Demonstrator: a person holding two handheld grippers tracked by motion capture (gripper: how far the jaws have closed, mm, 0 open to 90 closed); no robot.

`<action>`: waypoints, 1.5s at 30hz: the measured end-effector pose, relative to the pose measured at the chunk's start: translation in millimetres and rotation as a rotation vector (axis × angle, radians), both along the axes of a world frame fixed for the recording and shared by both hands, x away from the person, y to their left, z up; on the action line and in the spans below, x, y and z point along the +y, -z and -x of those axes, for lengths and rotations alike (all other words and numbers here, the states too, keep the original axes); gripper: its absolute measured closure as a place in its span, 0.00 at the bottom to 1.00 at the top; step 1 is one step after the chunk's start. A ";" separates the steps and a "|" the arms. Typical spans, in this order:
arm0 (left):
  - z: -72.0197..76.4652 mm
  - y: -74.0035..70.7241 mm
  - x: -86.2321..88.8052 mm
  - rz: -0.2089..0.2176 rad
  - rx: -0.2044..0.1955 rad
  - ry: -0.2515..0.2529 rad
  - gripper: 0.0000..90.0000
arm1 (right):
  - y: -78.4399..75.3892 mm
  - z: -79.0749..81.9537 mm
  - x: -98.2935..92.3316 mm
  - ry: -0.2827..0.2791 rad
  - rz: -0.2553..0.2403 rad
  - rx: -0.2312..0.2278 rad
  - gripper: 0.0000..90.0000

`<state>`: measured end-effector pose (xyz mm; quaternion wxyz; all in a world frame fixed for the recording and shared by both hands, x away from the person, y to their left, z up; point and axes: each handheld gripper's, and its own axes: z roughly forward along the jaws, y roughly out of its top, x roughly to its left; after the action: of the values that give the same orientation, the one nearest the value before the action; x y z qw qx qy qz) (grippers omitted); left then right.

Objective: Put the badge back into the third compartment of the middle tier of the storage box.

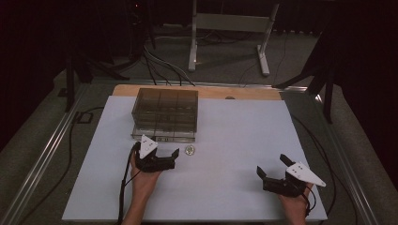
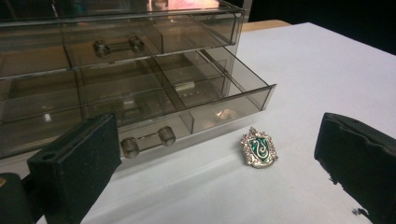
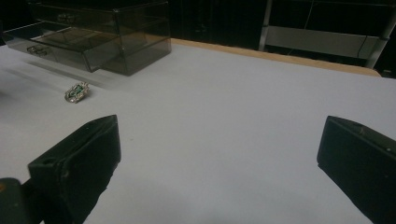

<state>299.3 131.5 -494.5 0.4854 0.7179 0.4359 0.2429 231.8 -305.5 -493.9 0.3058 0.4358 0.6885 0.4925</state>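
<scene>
Badge [image 2: 259, 148], a small silver crest with a green shield, lies flat on the white table [image 1: 234, 140] just in front of the smoked clear drawer box [image 1: 165, 111], which stands toward the far edge, left of the middle. The box's bottom drawer [image 2: 196, 100] is pulled out, and the badge sits just off that drawer's front corner, not touching it. In the left gripper view the badge lies on the table between the two black jaws, ahead of them and nearer the right-hand one, touched by neither. The left gripper [image 1: 159, 157] rests spread wide and grips nothing. The right gripper [image 1: 277, 171] sits near the table's near right corner, well apart from the badge, its jaws likewise wide and bare.
</scene>
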 end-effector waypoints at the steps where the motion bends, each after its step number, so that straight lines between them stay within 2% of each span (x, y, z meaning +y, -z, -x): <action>1: -0.4 0.5 -1.1 -0.002 0.003 0.003 0.02 | -0.1 0.1 0.1 0.000 -0.001 0.000 0.00; 6: -2.0 2.7 -6.5 -0.015 0.025 0.022 0.07 | 0.0 -0.2 -0.3 0.000 -0.001 0.000 0.00; 8: -3.3 3.3 -11.1 -0.033 0.041 0.040 0.08 | 0.1 -0.2 -0.3 0.000 0.001 -0.001 0.00; 14: -6.0 3.3 -19.8 -0.044 0.063 0.086 0.17 | 0.1 -0.3 0.2 -0.001 -0.001 0.000 0.00; 17: -8.8 4.6 -25.1 -0.055 0.077 0.098 0.18 | 0.1 -0.3 0.3 -0.001 0.000 0.000 0.00; 27: -14.5 13.2 -43.8 -0.098 0.125 0.097 0.20 | 0.3 -0.6 0.1 -0.003 -0.001 0.003 0.00; 29: -15.3 14.6 -45.9 -0.107 0.128 0.078 0.25 | 0.3 -0.6 0.0 -0.003 0.000 0.002 0.00; 36: -19.0 17.8 -49.6 -0.120 0.147 0.079 0.34 | 0.4 -0.7 -0.3 -0.002 0.000 0.003 0.00; 45: -27.6 25.4 -56.2 -0.144 0.183 0.080 0.39 | 0.7 -1.0 0.4 -0.003 0.004 0.005 0.00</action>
<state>326.9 75.4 -519.9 0.3999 0.7870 0.4308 0.1873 232.8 -305.1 -494.6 0.3042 0.4351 0.6910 0.4905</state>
